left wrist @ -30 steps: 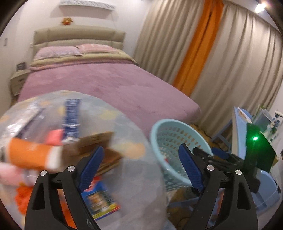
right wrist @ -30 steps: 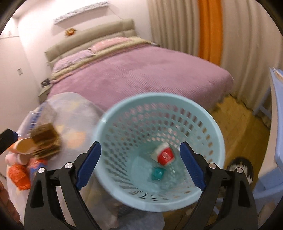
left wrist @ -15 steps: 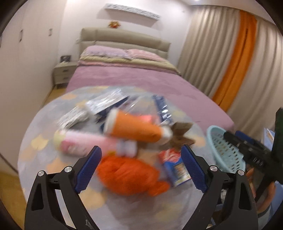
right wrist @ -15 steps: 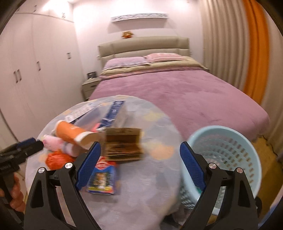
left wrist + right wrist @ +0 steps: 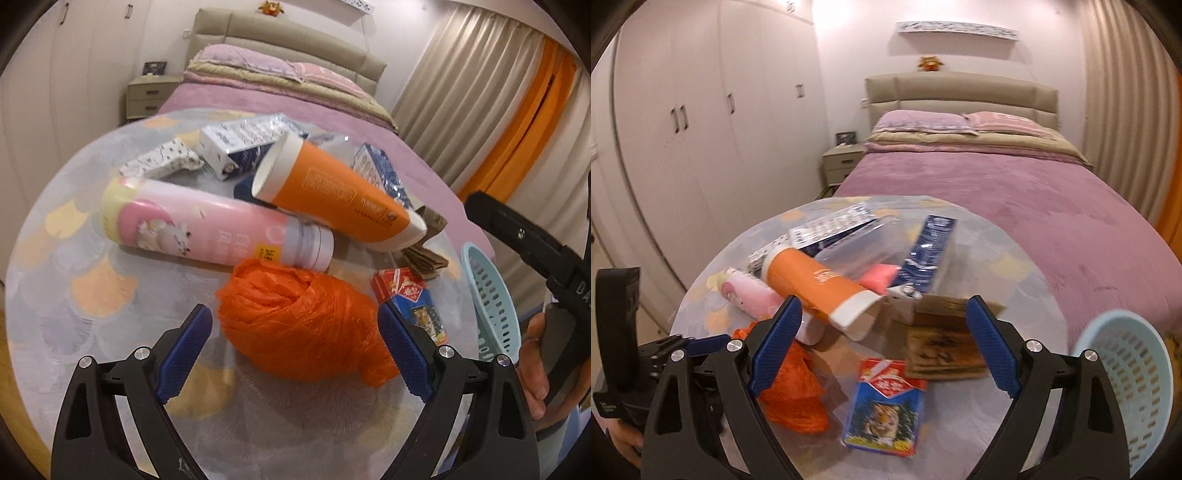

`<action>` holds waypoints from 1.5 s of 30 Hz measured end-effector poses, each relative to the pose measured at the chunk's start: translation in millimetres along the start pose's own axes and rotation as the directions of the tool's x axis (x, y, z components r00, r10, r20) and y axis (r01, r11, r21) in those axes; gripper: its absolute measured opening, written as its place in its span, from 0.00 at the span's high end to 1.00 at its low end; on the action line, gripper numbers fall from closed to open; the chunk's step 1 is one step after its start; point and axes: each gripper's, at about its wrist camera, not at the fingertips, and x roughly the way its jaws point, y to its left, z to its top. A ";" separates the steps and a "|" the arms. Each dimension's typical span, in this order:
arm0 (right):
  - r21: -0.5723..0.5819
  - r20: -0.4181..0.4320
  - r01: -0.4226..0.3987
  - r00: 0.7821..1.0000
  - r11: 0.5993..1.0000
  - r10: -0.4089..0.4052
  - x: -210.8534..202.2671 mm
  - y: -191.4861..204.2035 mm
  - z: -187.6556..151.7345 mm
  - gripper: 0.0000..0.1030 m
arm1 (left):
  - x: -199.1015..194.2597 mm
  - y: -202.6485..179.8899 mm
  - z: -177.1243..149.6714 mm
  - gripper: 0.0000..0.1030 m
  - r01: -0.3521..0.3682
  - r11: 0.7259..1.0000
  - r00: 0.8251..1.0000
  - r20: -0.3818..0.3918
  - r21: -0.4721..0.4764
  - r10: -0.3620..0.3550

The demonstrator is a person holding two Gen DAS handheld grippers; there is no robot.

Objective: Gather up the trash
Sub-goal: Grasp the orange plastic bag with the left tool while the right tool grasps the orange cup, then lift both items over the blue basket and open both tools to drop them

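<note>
A round table (image 5: 74,295) holds a heap of trash. A crumpled orange plastic bag (image 5: 303,321) lies nearest, between the fingers of my open left gripper (image 5: 295,350). Behind it lie a pink bottle (image 5: 207,229), an orange tube (image 5: 332,199), white and blue cartons (image 5: 240,140), brown cardboard (image 5: 424,254) and a red-and-blue tiger packet (image 5: 410,299). My right gripper (image 5: 884,347) is open and empty above the table, over the tiger packet (image 5: 886,413) and cardboard (image 5: 942,350). The light blue basket (image 5: 1126,384) stands right of the table.
A purple bed (image 5: 1015,203) fills the room behind the table. White wardrobes (image 5: 701,129) and a nightstand (image 5: 842,162) stand at left. Beige and orange curtains (image 5: 517,129) hang at right. The right gripper's body (image 5: 535,251) reaches in beside the basket (image 5: 487,295).
Both grippers swung left, away from the basket toward the trash on the table. My left gripper has come down close, with the orange bag now between its open fingers.
</note>
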 end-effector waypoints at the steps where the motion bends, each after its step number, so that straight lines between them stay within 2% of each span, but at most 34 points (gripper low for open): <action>1: -0.009 -0.004 -0.002 1.000 1.000 0.002 1.3 2.2 -0.1 0.17 | 3.2 0.0 -2.2 0.14 0.000 1.000 1.000 -0.008 -0.001 0.000; 7: -0.082 -0.062 -0.042 0.997 0.996 0.037 25.5 18.7 1.3 0.17 | 18.0 -4.0 -6.8 0.17 -0.018 1.000 0.999 -0.038 0.021 0.019; 12: -0.124 -0.103 -0.055 0.994 0.991 0.043 45.7 29.5 3.3 0.17 | 15.3 -1.9 -7.4 0.40 0.001 0.999 0.999 -0.041 0.036 0.000; 17: -0.165 -0.134 -0.054 0.990 0.985 0.032 64.6 37.2 9.8 0.17 | 7.8 5.1 -10.4 0.48 0.037 0.999 0.998 -0.043 0.026 -0.035; 24: -0.197 -0.179 -0.093 0.982 0.976 0.057 85.0 50.4 17.6 0.21 | -5.4 3.0 -12.9 0.49 0.061 0.997 0.998 -0.025 0.051 -0.060; 27: -0.212 -0.212 -0.103 0.976 0.972 0.057 94.6 57.5 18.4 0.26 | -11.9 3.1 -14.3 0.49 0.065 0.996 0.998 -0.016 0.059 -0.064; 28: -0.214 -0.222 -0.104 0.974 0.971 0.056 97.4 59.6 18.0 0.33 | -14.3 2.5 -14.1 0.50 0.070 0.996 0.998 -0.013 0.059 -0.069; 30: -0.208 -0.241 -0.113 0.969 0.972 0.062 102.6 61.4 17.5 0.36 | -18.2 3.2 -13.6 0.50 0.076 0.995 0.997 -0.006 0.058 -0.076; 35: -0.200 -0.209 -0.099 0.976 0.975 0.057 94.8 61.7 22.4 0.49 | -28.4 1.9 -13.5 0.50 0.082 0.995 0.996 0.016 0.059 -0.083; 38: -0.172 -0.189 -0.117 0.978 0.978 0.084 82.9 56.2 26.6 0.54 | -35.6 -1.0 -10.7 0.50 0.090 0.994 0.995 0.034 0.066 -0.092; 45: -0.080 -0.110 -0.144 0.985 0.986 0.135 43.5 35.0 36.2 0.57 | -52.0 -14.0 -2.0 0.50 0.100 0.990 0.991 0.082 0.102 -0.109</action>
